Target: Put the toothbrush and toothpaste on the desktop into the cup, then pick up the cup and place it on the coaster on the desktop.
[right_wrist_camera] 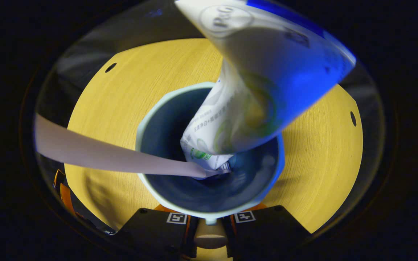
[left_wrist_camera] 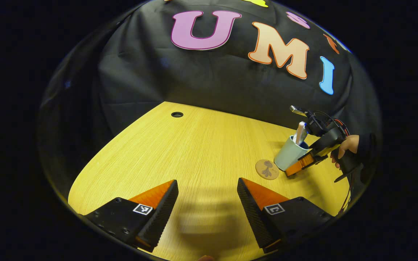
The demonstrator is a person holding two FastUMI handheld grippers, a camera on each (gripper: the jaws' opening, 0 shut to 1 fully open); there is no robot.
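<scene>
The left gripper (left_wrist_camera: 207, 203) hangs over bare desktop (left_wrist_camera: 194, 145), jaws spread wide and empty. In the right gripper view, the toothpaste (right_wrist_camera: 252, 90) and toothbrush (right_wrist_camera: 114, 157) stand inside the cup (right_wrist_camera: 209, 152). The right gripper (right_wrist_camera: 209, 223) is closed on the cup's handle, apparently clamping it. The loading step appears complete. The next move calls for lifting the cup upright onto the coaster (left_wrist_camera: 267, 169), just beside its base.

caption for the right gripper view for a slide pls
Right gripper clamps the cup by its handle; toothbrush and toothpaste stand inside.
</scene>
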